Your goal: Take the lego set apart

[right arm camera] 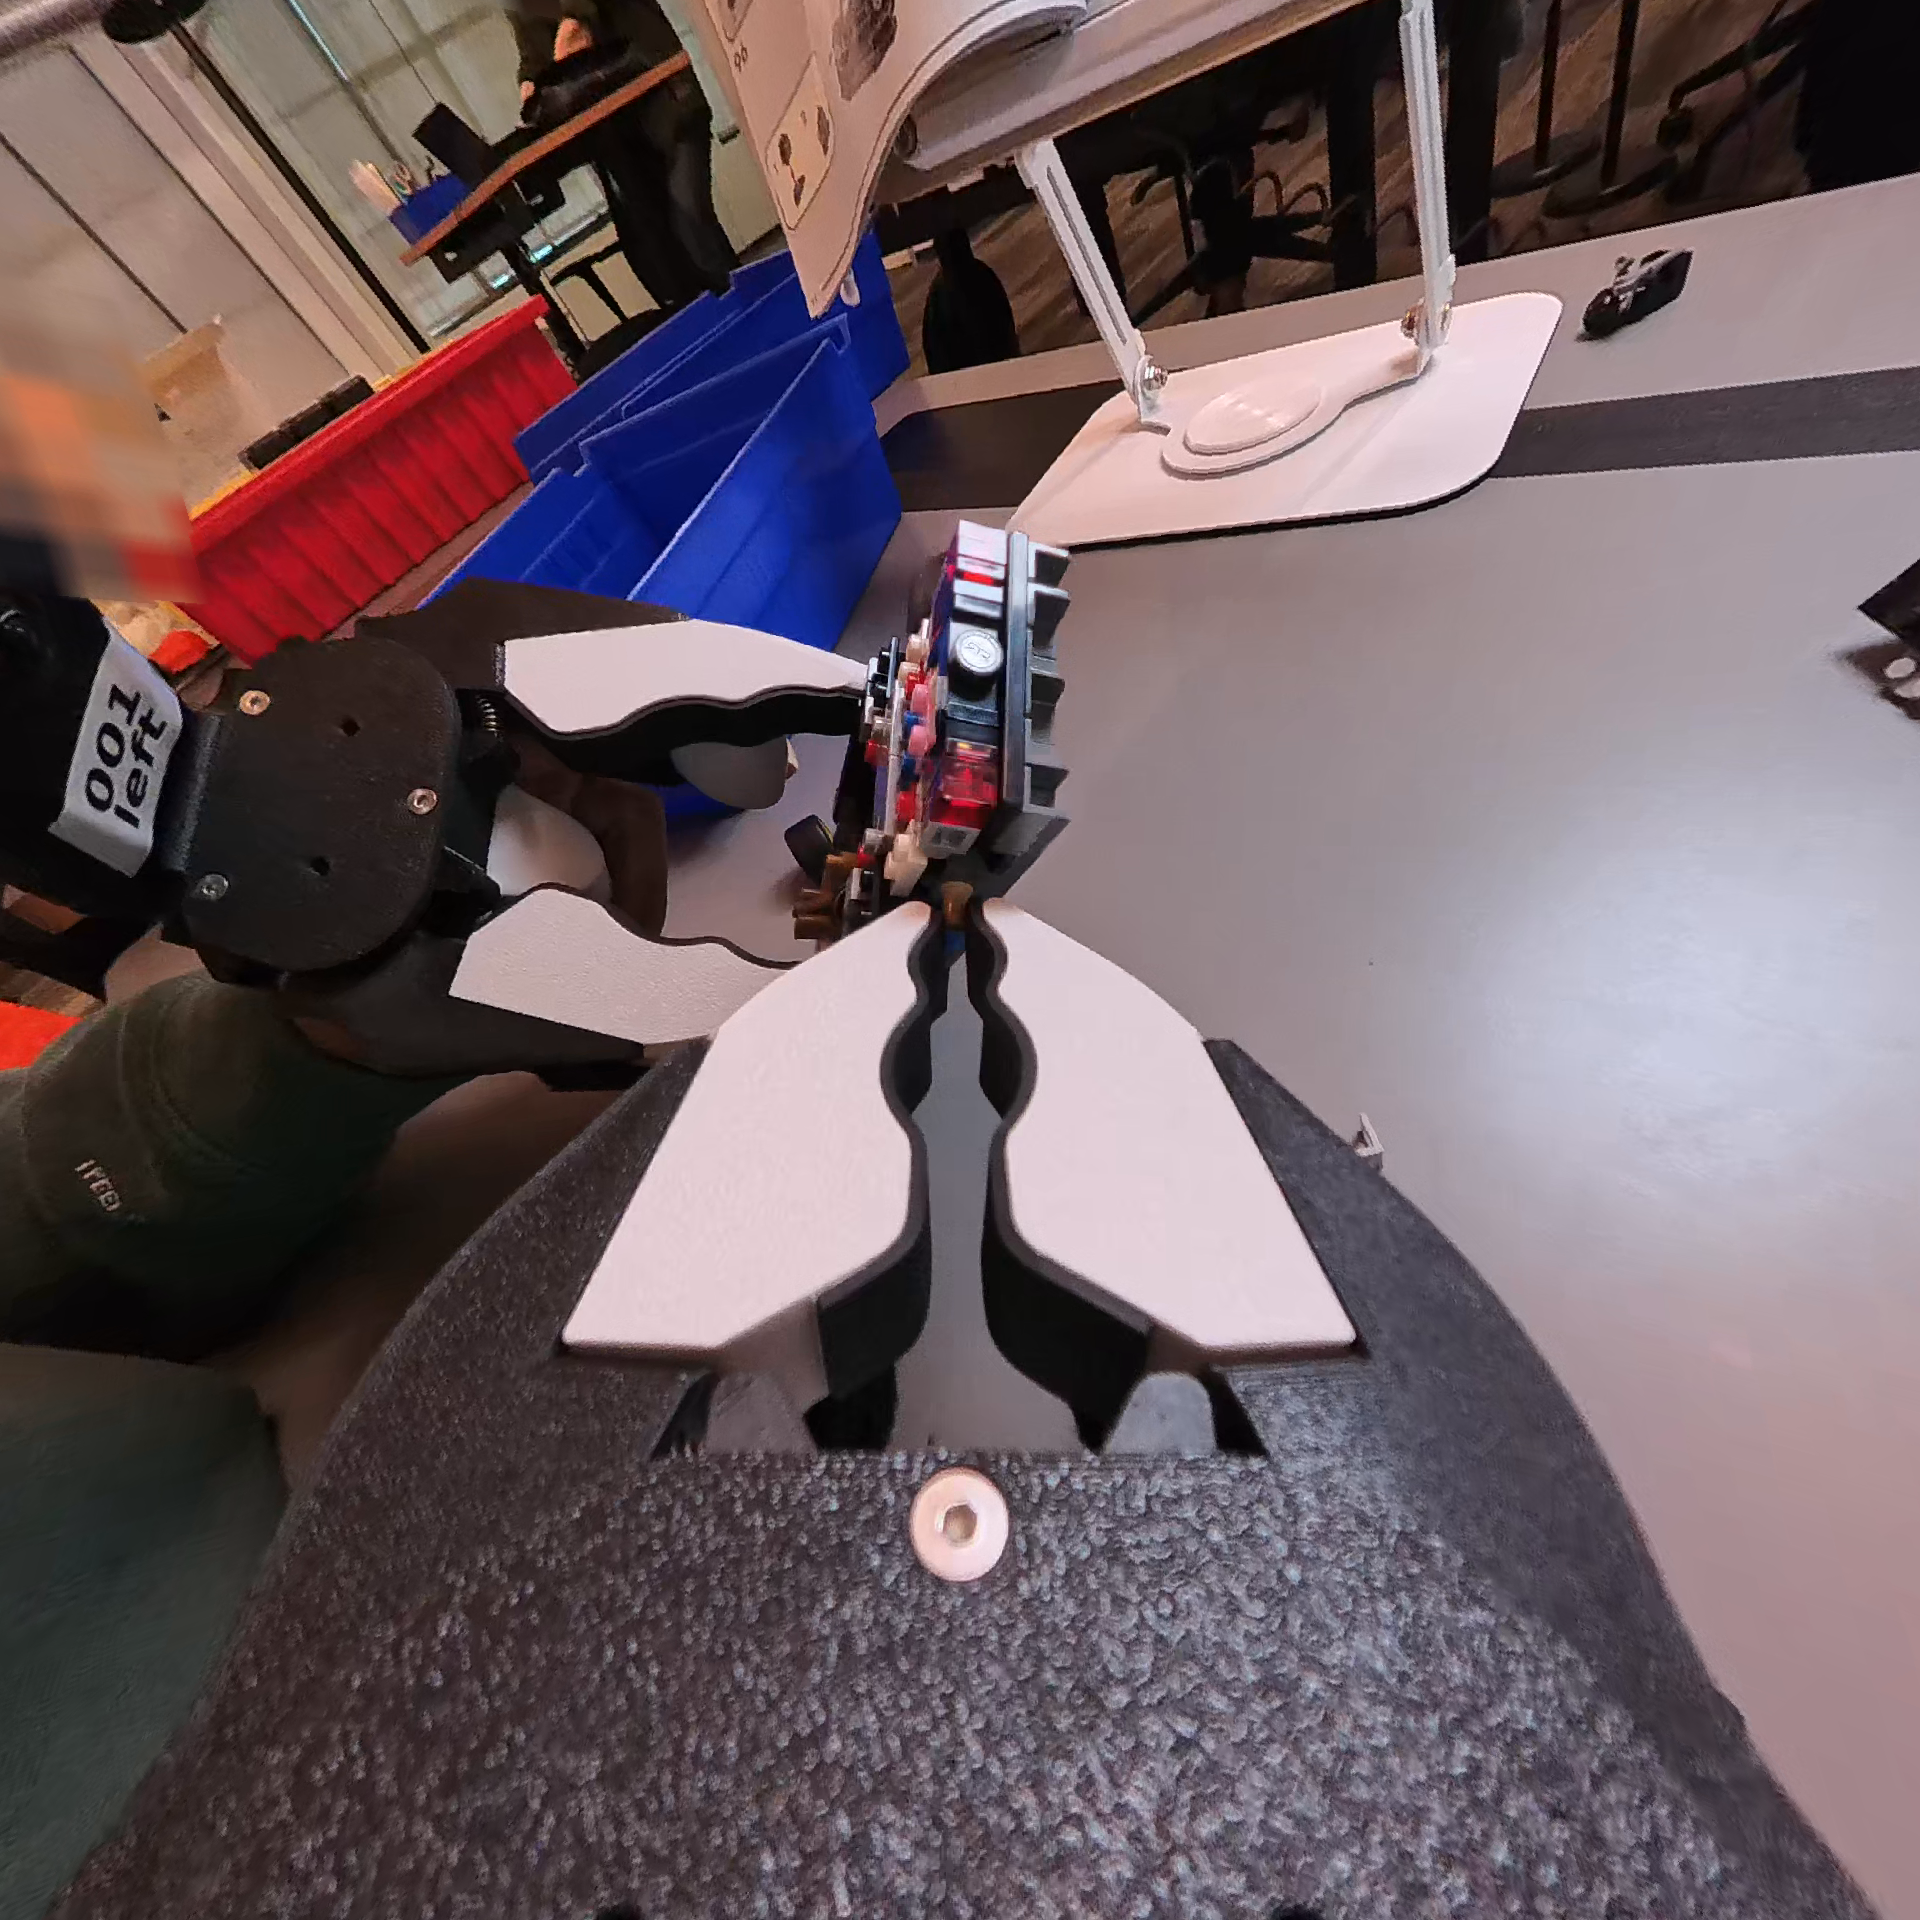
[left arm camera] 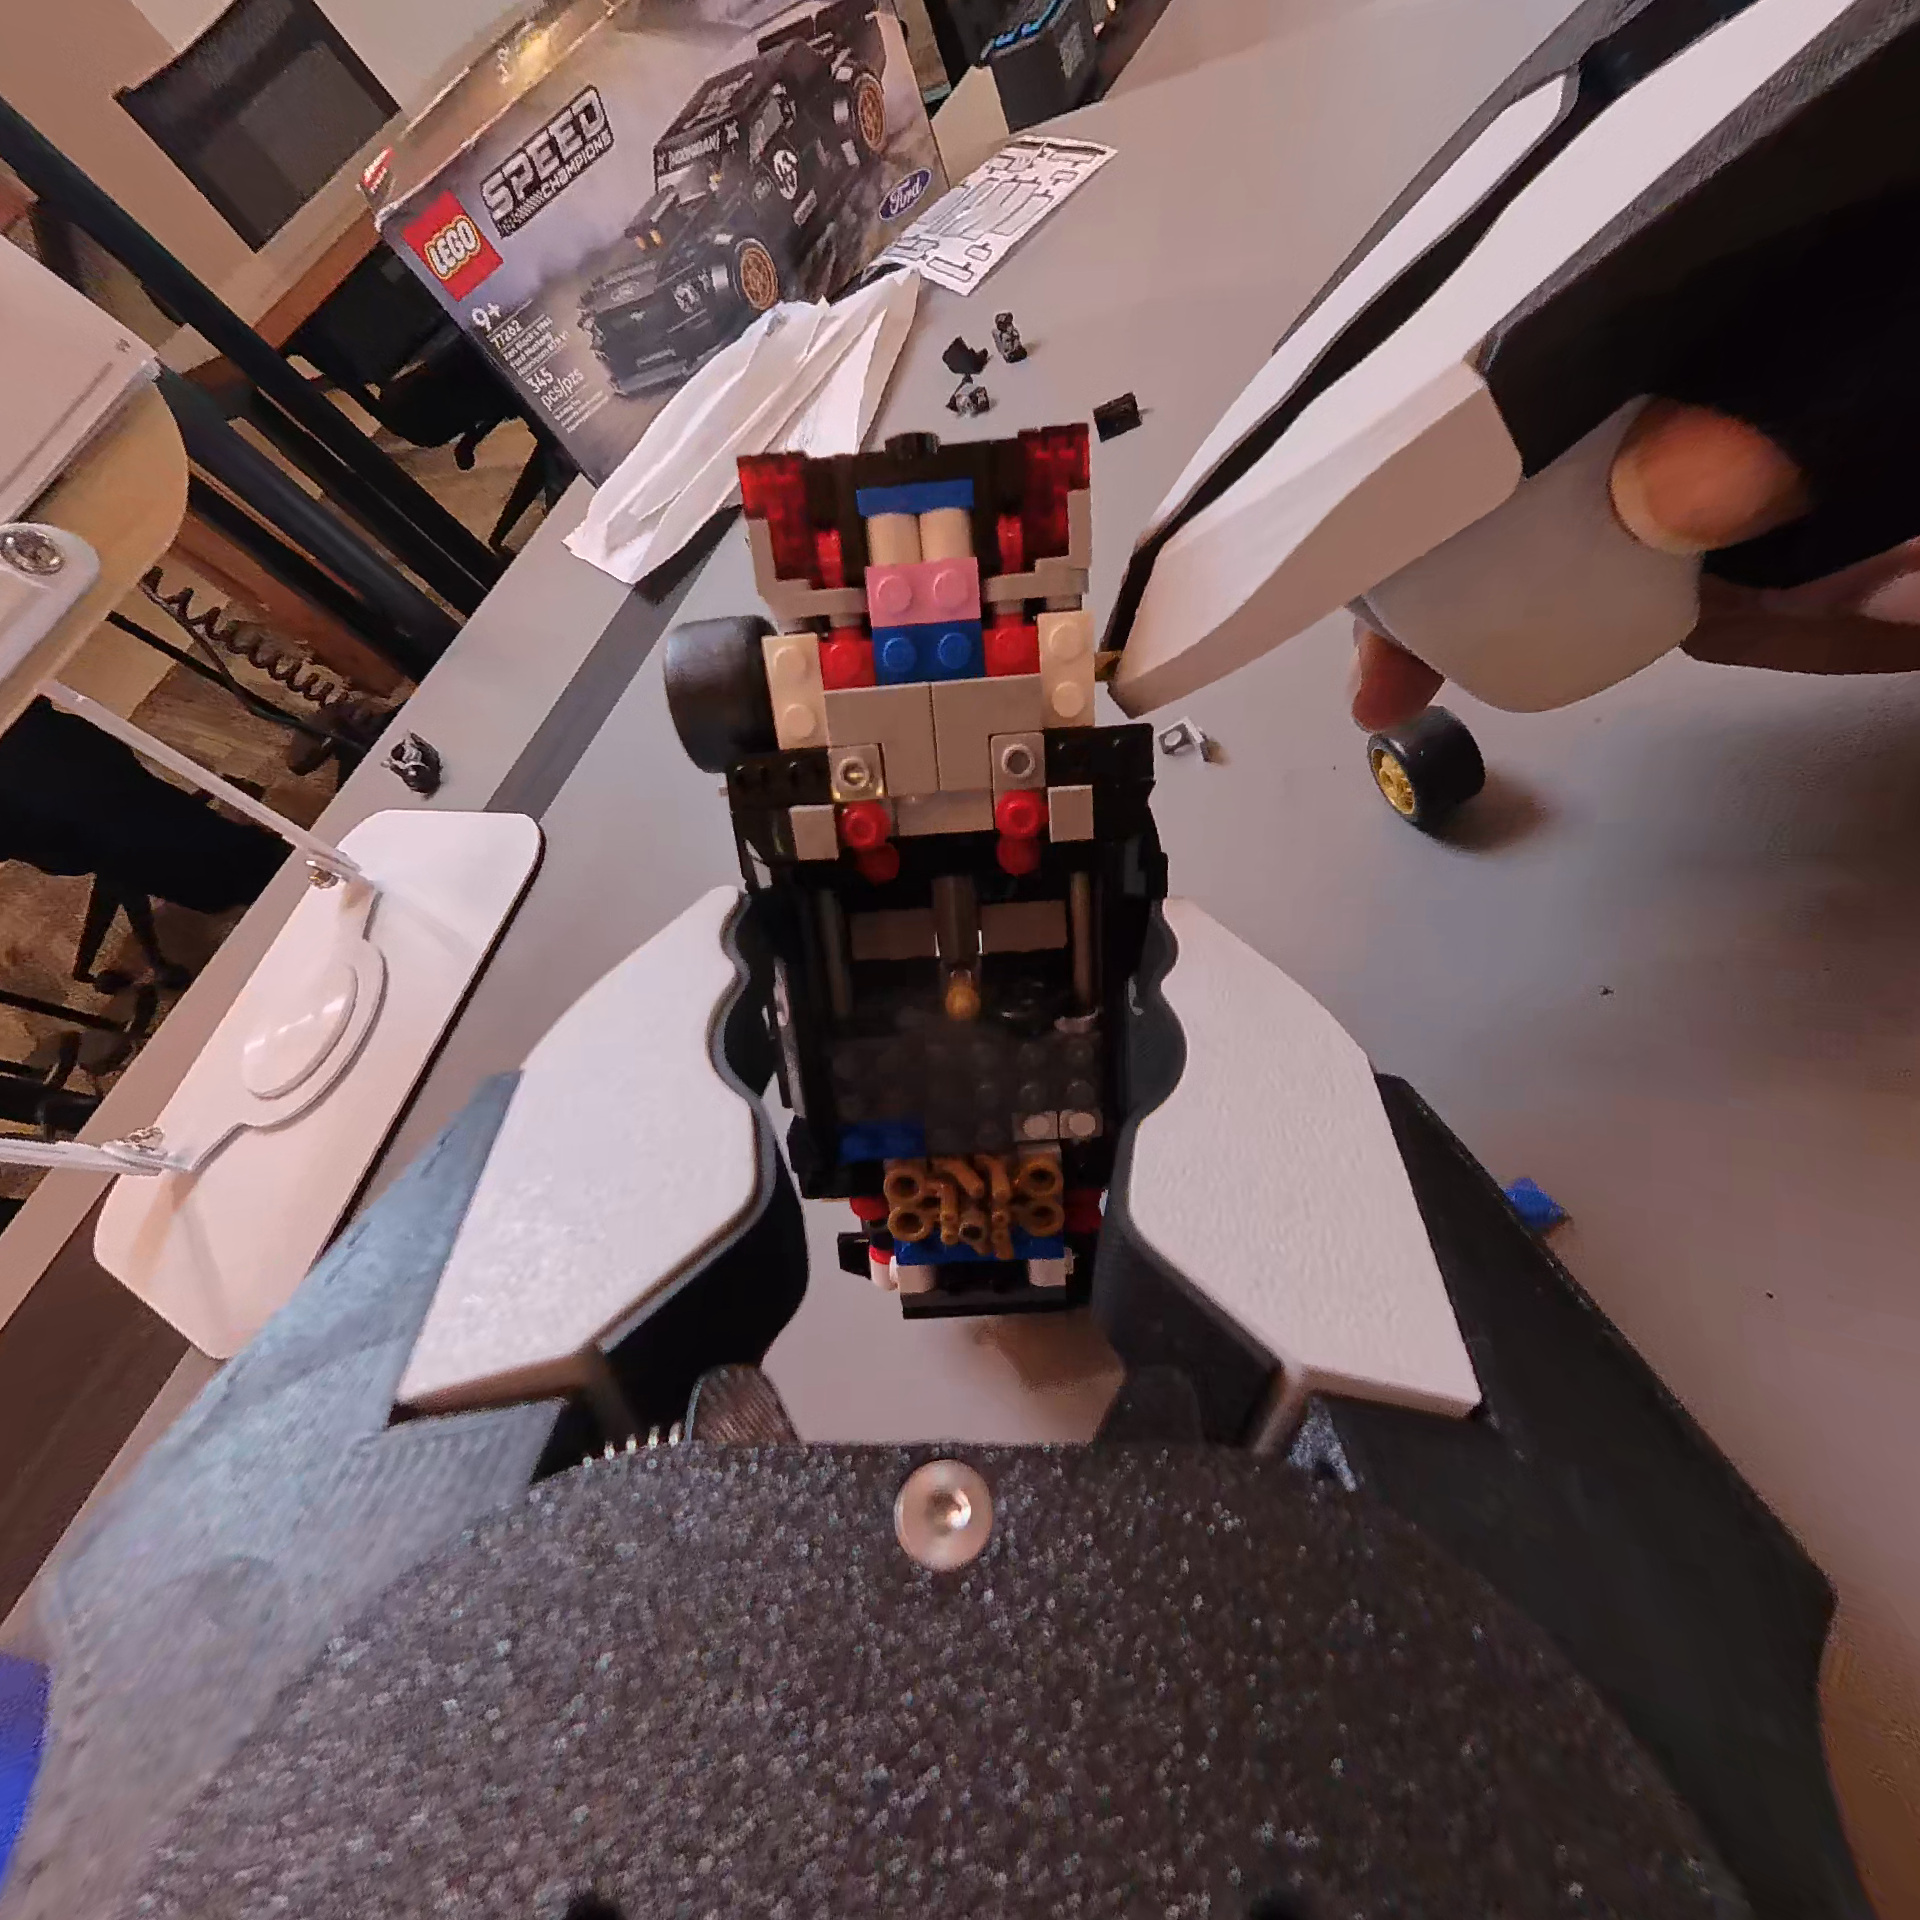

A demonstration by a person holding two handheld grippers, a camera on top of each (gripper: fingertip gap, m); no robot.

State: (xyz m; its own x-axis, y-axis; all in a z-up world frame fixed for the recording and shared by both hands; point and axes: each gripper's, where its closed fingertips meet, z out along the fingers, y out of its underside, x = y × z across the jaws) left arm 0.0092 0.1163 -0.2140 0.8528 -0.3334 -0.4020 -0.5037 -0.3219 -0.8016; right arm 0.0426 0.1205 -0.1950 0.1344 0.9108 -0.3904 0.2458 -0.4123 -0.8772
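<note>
The lego car, a partly stripped chassis of black, grey, red and blue bricks, is held above the grey table. My left gripper is shut on its black middle section. One black wheel is still on its left side. My right gripper comes in from the upper right with its tips against the car's right side. In the right wrist view, my right gripper is nearly closed, pinching a small dark part at the edge of the car. The left gripper holds the car from the left.
A loose wheel lies on the table to the right. Small black pieces, white bags, a sticker sheet and the lego box lie beyond. A white stand base holds a booklet. Blue bins stand at the left. One gripper's finger ends stand about 5 cm off the other's.
</note>
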